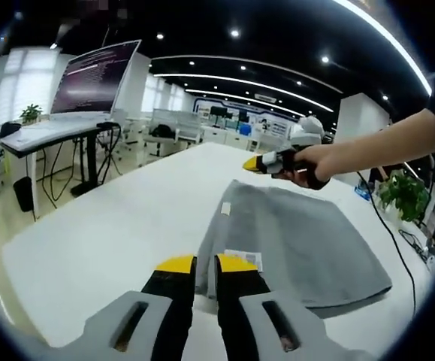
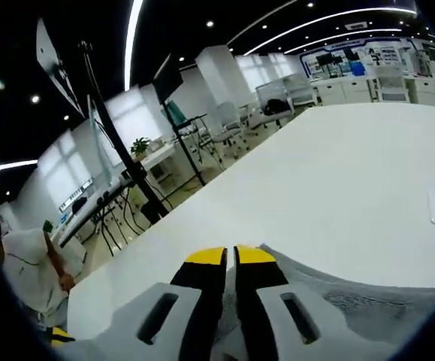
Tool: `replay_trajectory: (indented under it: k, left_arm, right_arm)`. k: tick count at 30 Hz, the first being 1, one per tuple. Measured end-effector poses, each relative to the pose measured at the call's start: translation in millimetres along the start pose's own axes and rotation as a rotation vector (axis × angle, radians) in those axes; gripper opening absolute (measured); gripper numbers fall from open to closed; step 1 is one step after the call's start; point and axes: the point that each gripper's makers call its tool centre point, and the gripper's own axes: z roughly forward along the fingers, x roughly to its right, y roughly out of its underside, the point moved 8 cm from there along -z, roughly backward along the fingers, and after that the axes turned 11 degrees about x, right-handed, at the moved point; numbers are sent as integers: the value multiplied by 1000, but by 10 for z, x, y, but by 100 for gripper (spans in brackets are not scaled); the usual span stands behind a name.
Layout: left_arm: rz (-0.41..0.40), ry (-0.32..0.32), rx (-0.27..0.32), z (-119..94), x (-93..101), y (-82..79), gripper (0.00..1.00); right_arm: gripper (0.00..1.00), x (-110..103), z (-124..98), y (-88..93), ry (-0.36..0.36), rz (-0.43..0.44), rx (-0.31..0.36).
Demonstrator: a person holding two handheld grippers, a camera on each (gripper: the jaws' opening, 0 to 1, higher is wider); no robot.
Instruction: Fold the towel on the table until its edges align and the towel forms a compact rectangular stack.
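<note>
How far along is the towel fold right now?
Done: the grey towel already lies doubled on the white table, a second layer showing along its edge. In hand: the left gripper and right gripper each pinch a towel corner, jaws nearly shut. Left: another fold over, then aligning edges into a compact stack.

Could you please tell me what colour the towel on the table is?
The flat, folded cloth towel is plain grey, shown best in the left gripper view.

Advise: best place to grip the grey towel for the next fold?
Probably the two corners of the towel along one edge, coming in low over the table. It lies flat; only edges and corners offer a pinchable lip. Left gripper and right gripper already sit closed there.
</note>
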Motion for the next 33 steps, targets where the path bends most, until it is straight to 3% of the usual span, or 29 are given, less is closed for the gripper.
replay_trajectory:
  k: [6,11,14,17,21,28,31,33]
  left_arm:
    - [35,23,-45,58,-9,68,21]
    - [54,22,-62,72,-27,118,22]
    - [61,22,-77,79,-21,138,22]
    - [74,23,-97,89,-17,150,22]
    - [86,28,-108,115,-51,196,22]
    - [113,38,-131,177,-42,211,23]
    - [121,41,-139,196,-43,214,23]
    - [125,46,-140,213,-29,207,23]
  right_arm:
    - [9,33,-70,14,5,-19,-11]
    - [15,58,-158,31,12,-53,-33]
    - [15,127,-219,39,22,-145,-67]
    - [18,156,-264,48,20,-170,-79]
    - [19,277,-381,43,34,-235,-103]
    - [20,608,-629,24,85,-232,-114]
    - [21,774,-751,58,108,-287,-181]
    - [21,819,-804,64,118,-300,-186]
